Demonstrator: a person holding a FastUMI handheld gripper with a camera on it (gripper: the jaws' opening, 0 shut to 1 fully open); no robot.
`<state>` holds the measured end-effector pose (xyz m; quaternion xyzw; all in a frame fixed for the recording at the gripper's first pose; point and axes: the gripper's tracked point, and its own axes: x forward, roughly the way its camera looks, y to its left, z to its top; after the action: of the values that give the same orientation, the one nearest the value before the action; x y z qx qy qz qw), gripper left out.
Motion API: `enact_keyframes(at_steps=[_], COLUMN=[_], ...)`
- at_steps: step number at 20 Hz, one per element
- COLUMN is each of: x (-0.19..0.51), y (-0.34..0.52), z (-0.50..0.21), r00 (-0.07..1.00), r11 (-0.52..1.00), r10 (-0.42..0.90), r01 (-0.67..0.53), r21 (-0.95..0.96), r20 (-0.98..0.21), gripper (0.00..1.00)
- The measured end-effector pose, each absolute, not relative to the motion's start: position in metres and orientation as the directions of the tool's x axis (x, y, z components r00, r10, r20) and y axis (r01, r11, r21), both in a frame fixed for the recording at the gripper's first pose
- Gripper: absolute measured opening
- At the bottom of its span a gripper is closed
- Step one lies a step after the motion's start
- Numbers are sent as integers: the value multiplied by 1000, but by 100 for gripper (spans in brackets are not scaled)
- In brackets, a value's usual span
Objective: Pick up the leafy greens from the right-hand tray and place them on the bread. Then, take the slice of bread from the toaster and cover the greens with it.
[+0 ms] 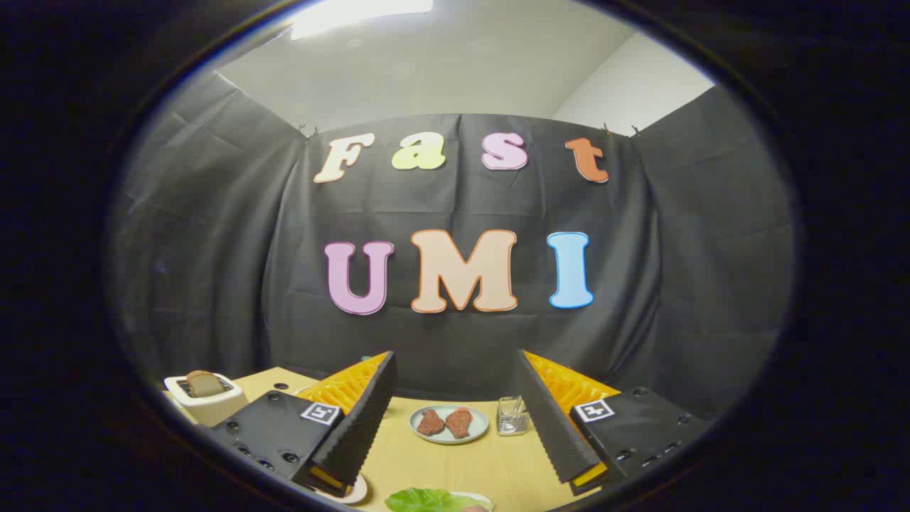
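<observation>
The tool (pixel 455 419) is hovering with fingers spread wide and empty over the counter (pixel 441 462), the greens (pixel 426 500) lying at bottom centre of the frame, looking light, limp and tearable, so I'd be pinching them gently mid-leaf.

The gripper (pixel 455 419) hangs above the wooden table (pixel 455 466) with its fingers spread wide and nothing between them, so the way straight ahead is free. Beyond the fingers stand a plate of two meat pieces (pixel 448 424) and, just beside it, a small clear holder (pixel 512 416). A white toaster (pixel 206 398) (bread slice (pixel 202 382) upright in its slot) sits well off past the left finger, and leafy greens (pixel 430 500) lie below the fingers.
</observation>
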<state>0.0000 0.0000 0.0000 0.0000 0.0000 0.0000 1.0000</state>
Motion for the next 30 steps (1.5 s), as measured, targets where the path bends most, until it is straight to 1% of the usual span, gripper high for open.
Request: enact_keyframes(at_steps=[7, 15, 21, 26, 30], x=[-2, 6, 10, 12, 16], y=[3, 5, 6, 2, 9], z=[-1, -2, 2, -3, -12], r00=[1000, 1000, 999, 998, 994], r11=[999, 1000, 999, 998, 994], r10=[19, 28, 45, 55, 108], r01=[-19, -28, -45, -55, -109], r21=[-35, -7, -20, -9, -25], r20=[-3, -8, 13, -3, -23], gripper=[100, 100, 100, 100, 100])
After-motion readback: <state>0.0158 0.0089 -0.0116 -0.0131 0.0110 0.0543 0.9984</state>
